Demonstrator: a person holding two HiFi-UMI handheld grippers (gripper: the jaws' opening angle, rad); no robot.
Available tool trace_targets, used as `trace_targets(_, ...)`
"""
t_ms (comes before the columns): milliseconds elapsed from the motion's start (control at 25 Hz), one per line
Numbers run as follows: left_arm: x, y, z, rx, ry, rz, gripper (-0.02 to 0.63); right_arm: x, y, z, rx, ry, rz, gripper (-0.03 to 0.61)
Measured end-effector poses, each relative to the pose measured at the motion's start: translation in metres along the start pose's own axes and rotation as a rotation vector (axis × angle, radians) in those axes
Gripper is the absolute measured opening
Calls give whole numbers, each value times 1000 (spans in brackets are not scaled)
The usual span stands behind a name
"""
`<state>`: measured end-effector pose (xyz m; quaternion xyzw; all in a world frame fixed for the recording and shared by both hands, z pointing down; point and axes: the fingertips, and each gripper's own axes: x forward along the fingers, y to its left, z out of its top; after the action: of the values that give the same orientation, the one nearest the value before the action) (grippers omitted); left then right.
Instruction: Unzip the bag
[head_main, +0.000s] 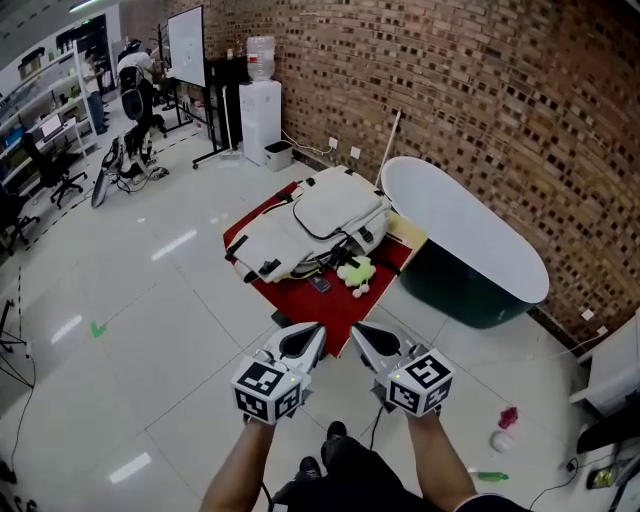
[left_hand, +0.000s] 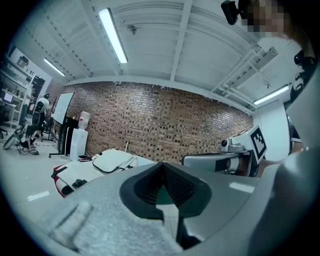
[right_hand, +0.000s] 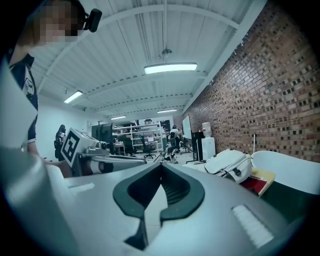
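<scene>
— So, where's the backpack (head_main: 312, 222)?
— Lying flat on the red-topped table (head_main: 335, 305), just beside the white bathtub (head_main: 470, 235) and well ahead of me. It's cream fabric with dark straps and buckles and a dark line curving round its top panel.
— Your grippers?
— My left gripper (head_main: 316, 332) and right gripper (head_main: 358, 331) both have their jaws pressed together with nothing between them, short of the table.
— Any difference between views?
— The head view shows a yellow-green plush toy (head_main: 355, 271) at the backpack's near edge. My left gripper view gives the backpack side-on, plus the right gripper's marker cube (left_hand: 257, 142).
</scene>
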<state>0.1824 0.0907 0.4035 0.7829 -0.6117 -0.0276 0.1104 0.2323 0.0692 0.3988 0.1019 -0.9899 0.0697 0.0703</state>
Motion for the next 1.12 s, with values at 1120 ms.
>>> trace_targets(1120,159,258,17,12,154,-90,3,243,-172,7,55,43,-107,3)
